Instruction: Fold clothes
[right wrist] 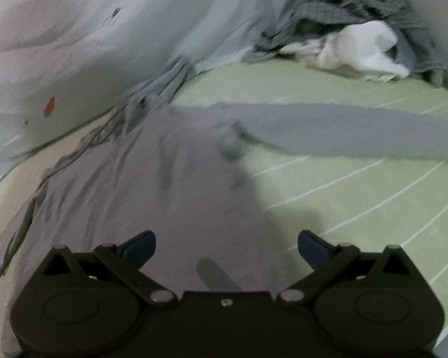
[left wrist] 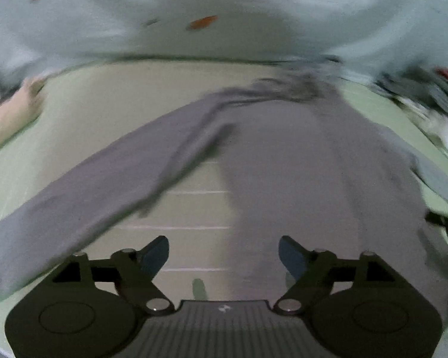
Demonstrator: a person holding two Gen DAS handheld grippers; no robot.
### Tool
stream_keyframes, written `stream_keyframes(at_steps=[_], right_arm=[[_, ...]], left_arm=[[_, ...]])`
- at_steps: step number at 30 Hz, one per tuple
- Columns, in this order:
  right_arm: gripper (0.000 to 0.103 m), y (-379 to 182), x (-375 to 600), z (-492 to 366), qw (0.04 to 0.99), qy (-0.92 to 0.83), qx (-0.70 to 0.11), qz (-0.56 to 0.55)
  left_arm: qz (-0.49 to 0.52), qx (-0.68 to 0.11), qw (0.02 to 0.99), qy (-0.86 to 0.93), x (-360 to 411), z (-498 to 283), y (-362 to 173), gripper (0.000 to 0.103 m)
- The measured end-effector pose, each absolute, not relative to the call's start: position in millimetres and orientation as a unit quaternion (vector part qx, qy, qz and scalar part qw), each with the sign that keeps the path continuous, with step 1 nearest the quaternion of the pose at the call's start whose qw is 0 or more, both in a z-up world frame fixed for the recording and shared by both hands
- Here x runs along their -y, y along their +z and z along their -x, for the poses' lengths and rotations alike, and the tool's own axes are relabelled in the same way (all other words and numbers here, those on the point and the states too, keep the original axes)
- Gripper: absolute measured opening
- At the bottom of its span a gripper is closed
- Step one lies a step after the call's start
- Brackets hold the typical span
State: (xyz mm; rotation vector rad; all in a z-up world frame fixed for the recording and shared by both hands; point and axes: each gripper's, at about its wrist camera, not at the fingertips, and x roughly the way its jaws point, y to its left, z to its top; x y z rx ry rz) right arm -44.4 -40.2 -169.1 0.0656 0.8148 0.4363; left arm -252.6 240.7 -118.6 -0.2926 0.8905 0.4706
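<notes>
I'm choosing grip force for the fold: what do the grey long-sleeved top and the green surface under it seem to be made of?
The grey long-sleeved top looks like thin, soft knit fabric with a matte finish: it lies limp and gathers into fine wrinkles. The green surface looks like a woven bed sheet, matte, printed with thin white lines and lying smooth. Motion blur hides the weave, so both are guesses.

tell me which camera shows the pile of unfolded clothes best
The right wrist view. The pile of unfolded clothes sits there at upper right, with white, grey and red pieces told apart. The left wrist view catches it only as a blurred smear at the right edge.
</notes>
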Motion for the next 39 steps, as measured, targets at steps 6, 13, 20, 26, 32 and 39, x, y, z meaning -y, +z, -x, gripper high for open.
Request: stream_keyframes(at_steps=[6,13,20,26,32,39], right_arm=[[0.094,-158,96,-13,0.909,0.185,-0.374,0.008],[0.067,-155,126,-99,0.9,0.247,-0.357,0.046],[0.043,-166,77,-170,0.854,0.366,-0.36,0.084],[0.048,-182,28,-213,0.796,0.467,-0.37,0.106],[0.002,-192,-2,-215,0.753,0.53,-0.355,0.161],[0.006,-192,-9,-251,0.795,0.467,-0.366,0.124]], left_arm=[[0.128,-0.435,0.867,0.206,-165,202,-116,0.085],[0.14,-0.411,0.873,0.222,-103,144,-99,0.092],[0.181,-0.394,0.857,0.279,-84,98,-91,0.093],[0.197,-0.413,0.828,0.323,-86,76,-95,0.093],[0.223,-0.428,0.802,0.353,-99,67,-99,0.093],[0.221,-0.435,0.793,0.366,-101,73,-100,0.093]])
